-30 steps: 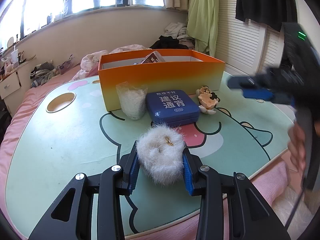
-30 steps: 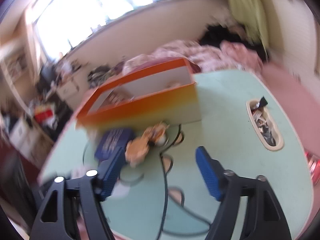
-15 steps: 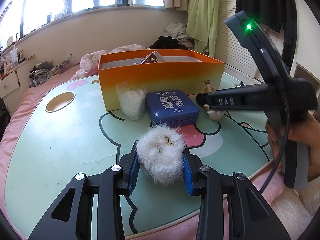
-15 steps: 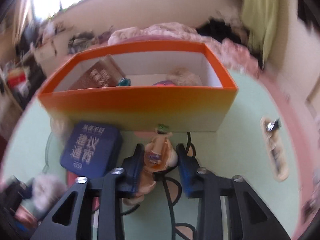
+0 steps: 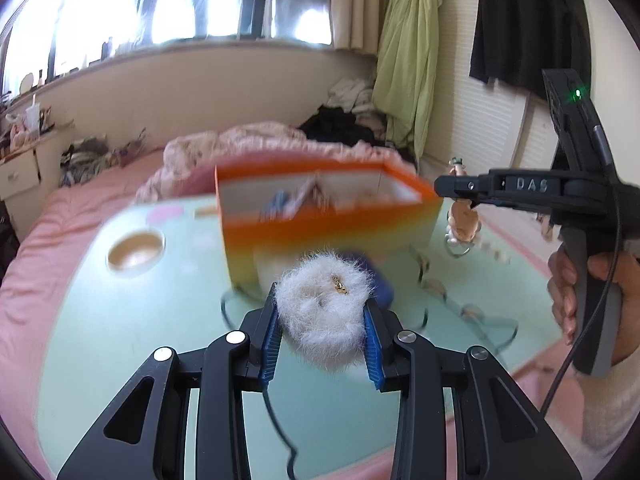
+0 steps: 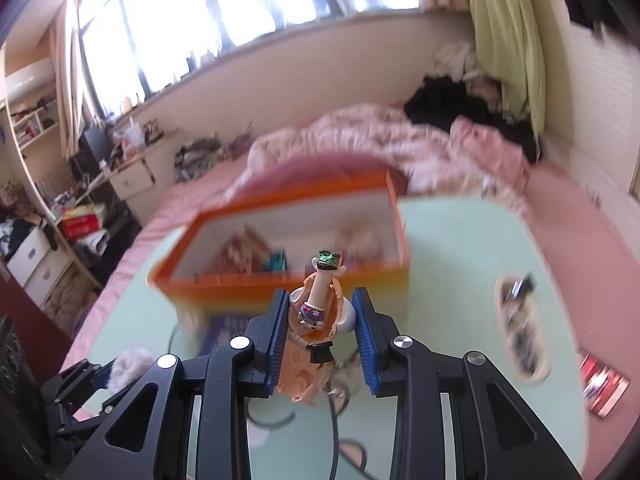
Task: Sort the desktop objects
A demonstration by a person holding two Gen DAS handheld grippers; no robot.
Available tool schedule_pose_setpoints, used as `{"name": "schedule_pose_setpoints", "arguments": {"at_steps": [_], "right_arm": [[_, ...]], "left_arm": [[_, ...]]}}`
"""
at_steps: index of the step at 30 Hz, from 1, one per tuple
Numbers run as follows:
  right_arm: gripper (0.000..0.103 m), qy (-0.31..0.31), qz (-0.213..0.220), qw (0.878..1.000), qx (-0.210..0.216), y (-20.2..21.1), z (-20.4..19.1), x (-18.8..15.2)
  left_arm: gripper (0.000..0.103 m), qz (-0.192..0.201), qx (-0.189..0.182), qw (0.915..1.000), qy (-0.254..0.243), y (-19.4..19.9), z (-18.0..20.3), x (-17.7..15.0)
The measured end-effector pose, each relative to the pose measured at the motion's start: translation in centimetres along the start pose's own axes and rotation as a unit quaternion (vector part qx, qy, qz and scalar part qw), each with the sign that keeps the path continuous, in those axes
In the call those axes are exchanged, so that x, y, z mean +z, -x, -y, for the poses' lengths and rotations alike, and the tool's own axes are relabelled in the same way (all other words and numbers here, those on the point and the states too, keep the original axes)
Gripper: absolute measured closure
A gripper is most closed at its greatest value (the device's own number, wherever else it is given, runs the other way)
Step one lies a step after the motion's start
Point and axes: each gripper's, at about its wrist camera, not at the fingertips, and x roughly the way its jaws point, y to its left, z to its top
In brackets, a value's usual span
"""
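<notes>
My left gripper [image 5: 322, 310] holds a white fluffy ball [image 5: 316, 292] above the mint table [image 5: 120, 320], its jaws closing a little on the fur. In the right wrist view, my right gripper [image 6: 320, 310] is shut on an orange cartoon figurine [image 6: 324, 276] with a green hat, lifted in front of the orange box [image 6: 280, 284]. The left wrist view shows this figurine [image 5: 462, 216] hanging in the right gripper [image 5: 452, 190] beside the box [image 5: 320, 236]. The box is open on top with several items inside. A blue tin [image 6: 228, 328] lies below, mostly hidden.
A round cup recess [image 5: 136, 250] is at the table's left. An oval slot with small items [image 6: 520, 332] and a red booklet [image 6: 604, 388] lie at the right. A person's hand [image 5: 592, 292] grips the right handle. Pink bedding surrounds the table.
The right gripper swung in, closed on the figurine and lifted it. The left gripper rose with the fluffy ball off the table toward the box.
</notes>
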Motion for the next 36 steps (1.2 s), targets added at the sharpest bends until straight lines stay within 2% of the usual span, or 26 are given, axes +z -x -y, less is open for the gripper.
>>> {"name": "schedule_pose_setpoints", "arguments": {"at_steps": [3, 6, 8, 9, 10, 11, 12, 13, 15, 16, 17, 19, 20, 22, 25, 30, 32, 34, 36], "right_arm": [[0.072, -0.003, 0.022, 1.0, -0.013, -0.7, -0.4, 3.0], [0.072, -0.008, 0.034, 0.999, -0.031, -2.5, -0.5, 4.8], [0.072, -0.014, 0.03, 0.999, -0.035, -4.5, -0.4, 5.4], [0.071, -0.011, 0.024, 0.999, -0.039, -5.4, -0.4, 5.4], [0.066, -0.006, 0.014, 0.999, -0.044, -6.2, -0.4, 5.2], [0.057, 0.0, 0.0, 0.999, -0.051, -6.9, -0.3, 4.9], [0.054, 0.002, -0.006, 0.998, -0.054, -7.1, -0.2, 4.5], [0.053, 0.001, -0.003, 0.999, -0.052, -7.0, 0.0, 4.1], [0.05, -0.002, 0.011, 0.999, -0.048, -5.8, 0.3, 3.1], [0.045, 0.002, 0.014, 0.999, -0.044, -5.0, 0.3, 2.5], [0.042, 0.005, 0.015, 0.999, -0.042, -4.5, 0.2, 2.0], [0.04, 0.013, 0.009, 0.999, -0.043, -3.1, 0.1, 0.5], [0.038, 0.019, 0.002, 0.999, -0.039, -2.4, -0.2, -0.5], [0.035, 0.037, -0.021, 0.998, -0.037, -1.7, -0.6, -2.7], [0.035, 0.06, -0.058, 0.995, -0.053, -1.2, -0.9, -6.3], [0.033, 0.073, -0.098, 0.99, -0.071, -2.1, -1.0, -10.6], [0.005, 0.088, -0.066, 0.989, -0.1, -2.1, -1.3, -11.7], [0.002, 0.077, -0.056, 0.991, -0.099, -2.1, -1.1, -12.2], [0.001, 0.075, -0.055, 0.991, -0.098, -2.0, -0.9, -12.2]], "left_arm": [[0.067, 0.01, 0.002, 0.9999, 0.003, -1.3, -0.2, 4.2], [0.067, 0.013, 0.028, 0.9995, -0.001, -4.1, -0.1, 7.4], [0.066, 0.005, 0.031, 0.9995, 0.006, -5.9, -0.4, 8.3], [0.062, -0.003, 0.028, 0.9995, 0.011, -7.1, -0.7, 8.6], [0.057, -0.026, 0.036, 0.9989, 0.017, -8.7, -1.1, 8.6], [0.056, -0.047, 0.053, 0.9971, 0.025, -9.6, -1.3, 8.4], [0.056, -0.066, 0.067, 0.9949, 0.034, -10.2, -1.6, 8.1], [0.056, -0.068, 0.063, 0.9949, 0.041, -10.2, -1.7, 7.5], [0.056, -0.046, 0.039, 0.9973, 0.042, -8.8, -1.7, 6.5], [0.053, -0.034, 0.041, 0.9979, 0.038, -7.6, -1.4, 5.9], [0.048, -0.023, 0.042, 0.9983, 0.033, -6.5, -1.1, 5.5], [0.02, 0.001, 0.036, 0.999, 0.027, -4.0, -0.4, 4.4], [0.016, 0.009, 0.033, 0.999, 0.027, -3.1, -0.2, 3.8], [0.016, 0.009, 0.025, 0.9991, 0.032, -1.4, 0.1, 2.2], [0.016, -0.041, 0.018, 0.9987, 0.025, -1.1, 0.6, 0.0], [0.015, -0.098, 0.063, 0.9932, 0.012, -3.2, 1.0, -4.0], [0.009, -0.083, 0.082, 0.9931, -0.01, -3.6, 1.4, -4.7], [0.002, -0.087, 0.072, 0.9936, -0.003, -3.7, 1.2, -4.9], [0.0, -0.089, 0.075, 0.9932, -0.001, -3.8, 1.0, -5.0]]}}
